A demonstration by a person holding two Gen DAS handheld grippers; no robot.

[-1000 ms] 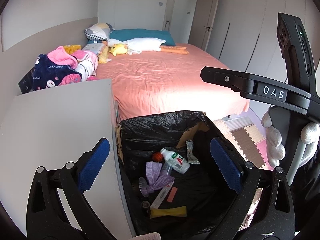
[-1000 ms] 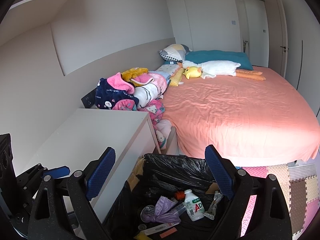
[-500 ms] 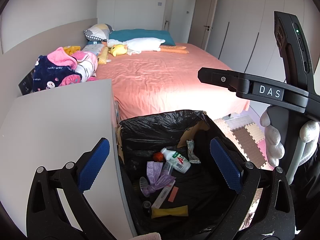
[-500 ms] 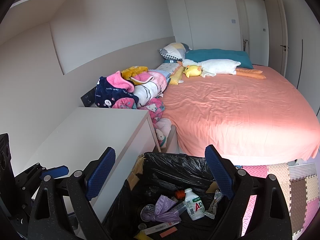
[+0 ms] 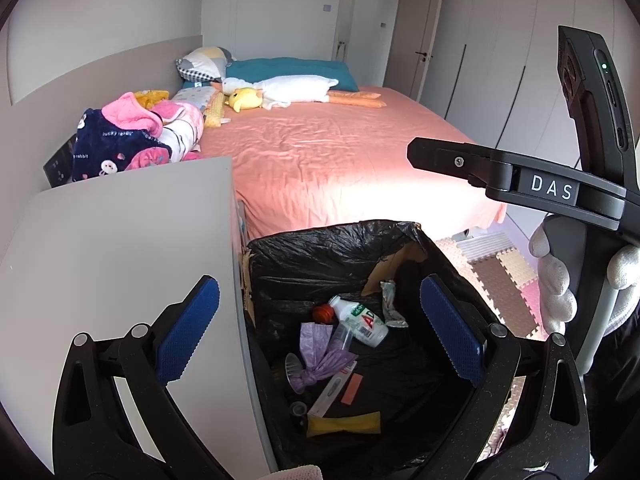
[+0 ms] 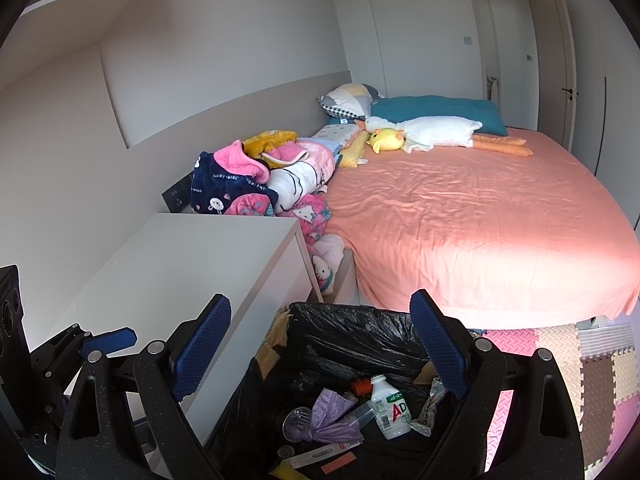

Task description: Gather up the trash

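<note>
Grippers: left gripper [image 5: 316,328] and right gripper [image 6: 320,348] both spread wide, empty, hovering over bin.
Bin: black-lined trash bin [image 5: 320,248] beside white dresser [image 5: 120,248], directly below both.
Trash: AD bottle [image 5: 362,320], purple wrapper [image 5: 320,352], yellow scrap [image 5: 344,424] inside bin; bottle lies slantwise, nearer right gripper by my judgement.

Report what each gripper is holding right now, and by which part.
Nothing is held. The left gripper and the right gripper both stand open and empty above the black-lined trash bin; the white bottle already lies inside it.

The bin's [image 5: 332,240] near rim and the bottle's [image 6: 390,408] label print are unreadable.
</note>
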